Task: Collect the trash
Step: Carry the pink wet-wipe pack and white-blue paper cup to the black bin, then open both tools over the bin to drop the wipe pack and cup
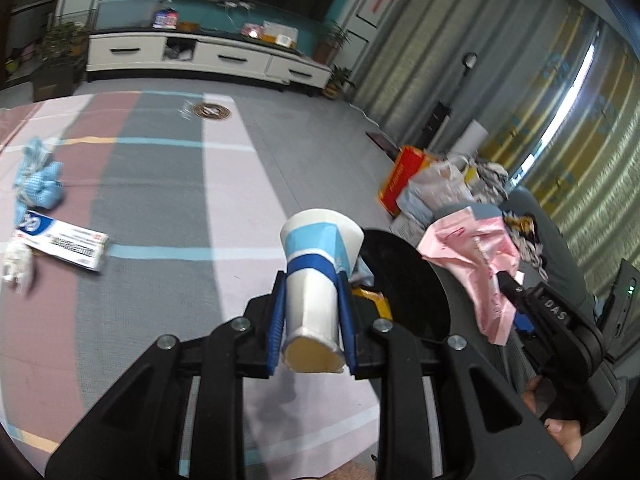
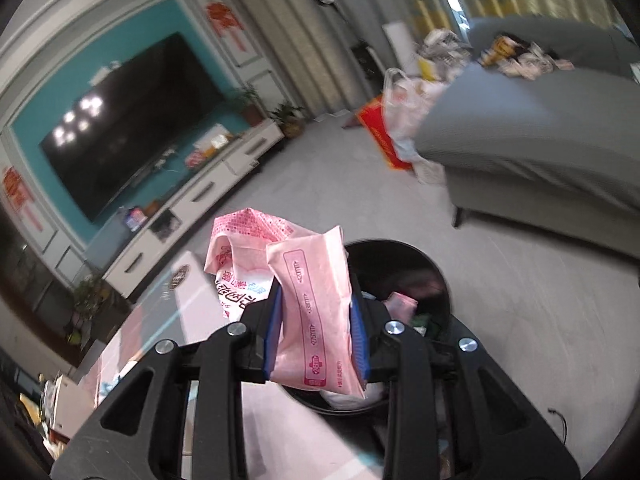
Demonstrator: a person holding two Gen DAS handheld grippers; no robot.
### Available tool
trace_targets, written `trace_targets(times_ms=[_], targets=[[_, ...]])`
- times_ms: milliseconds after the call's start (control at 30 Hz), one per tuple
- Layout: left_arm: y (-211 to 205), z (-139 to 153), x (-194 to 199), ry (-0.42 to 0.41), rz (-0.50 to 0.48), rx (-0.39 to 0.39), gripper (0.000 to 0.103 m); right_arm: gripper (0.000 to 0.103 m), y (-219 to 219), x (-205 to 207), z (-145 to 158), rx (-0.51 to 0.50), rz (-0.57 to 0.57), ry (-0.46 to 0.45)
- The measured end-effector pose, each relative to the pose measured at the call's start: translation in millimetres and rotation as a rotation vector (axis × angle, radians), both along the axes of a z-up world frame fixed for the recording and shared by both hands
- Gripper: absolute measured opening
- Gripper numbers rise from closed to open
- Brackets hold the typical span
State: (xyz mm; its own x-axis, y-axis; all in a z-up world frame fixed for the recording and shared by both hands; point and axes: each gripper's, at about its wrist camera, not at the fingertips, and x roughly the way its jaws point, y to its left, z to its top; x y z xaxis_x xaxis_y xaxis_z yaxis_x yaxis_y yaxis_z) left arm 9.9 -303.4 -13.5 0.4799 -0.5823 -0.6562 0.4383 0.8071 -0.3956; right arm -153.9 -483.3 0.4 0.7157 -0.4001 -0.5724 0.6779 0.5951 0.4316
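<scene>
Left gripper (image 1: 312,320) jaws clench a paper cup (image 1: 316,276); right gripper (image 2: 316,336) jaws clench a pink wrapper (image 2: 316,312) above the part-filled bin (image 2: 436,276). Toothpaste box (image 1: 64,242) remains on the counter (image 1: 160,184).

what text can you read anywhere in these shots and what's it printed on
"DAS": on the right tool's black body, left wrist view.
Pink wrapper in the right tool: small figures and Chinese lettering, too blurred to read.
Toothpaste box on the table: blue logo, small print, unreadable.
Paper cup in the left tool: no text visible.
</scene>
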Motion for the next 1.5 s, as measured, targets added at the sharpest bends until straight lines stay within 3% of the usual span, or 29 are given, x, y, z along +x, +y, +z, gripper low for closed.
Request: trace_targets(times_ms=[400, 833, 1033, 1167, 1233, 1300, 1400, 1500], targets=[[-74.1, -33.1, 16.8, 0.116, -0.166, -0.018, 0.025, 0.031, -38.1, -7.0, -42.7, 0.123, -0.108, 0.035], [-120.5, -72.2, 42.5, 0.261, -0.233, -0.055, 0.026, 0.031, -51.0, 11.3, -71.9, 0.188, -0.103, 0.103], [-134.6, -80.9, 40.9, 0.27, -0.251, -0.032, 0.028, 0.033, -52.7, 8.9, -74.2, 0.196, -0.106, 0.106], [-124.7, -73.2, 40.0, 0.252, -0.238, -0.046, 0.058, 0.046, -51.3, 9.4, -70.8, 0.196, -0.089, 0.083], [-116.1, -64.5, 41.4, 0.243, -0.231, -0.055, 0.065, 0.063, -47.8, 9.3, -66.6, 0.187, -0.074, 0.066], [-101.6, -52.7, 44.7, 0.233, -0.211, -0.07, 0.079, 0.068, -46.0, 11.6, -62.2, 0.171, -0.06, 0.054], [-71.2, -31.9, 49.6, 0.184, -0.151, -0.076, 0.091, 0.078, -39.0, 16.3, -54.0, 0.137, -0.034, 0.048], [-34.7, -12.9, 56.3, 0.139, -0.07, -0.052, 0.094, 0.085, -30.3, 22.1, -47.0, 0.108, 0.003, 0.043]])
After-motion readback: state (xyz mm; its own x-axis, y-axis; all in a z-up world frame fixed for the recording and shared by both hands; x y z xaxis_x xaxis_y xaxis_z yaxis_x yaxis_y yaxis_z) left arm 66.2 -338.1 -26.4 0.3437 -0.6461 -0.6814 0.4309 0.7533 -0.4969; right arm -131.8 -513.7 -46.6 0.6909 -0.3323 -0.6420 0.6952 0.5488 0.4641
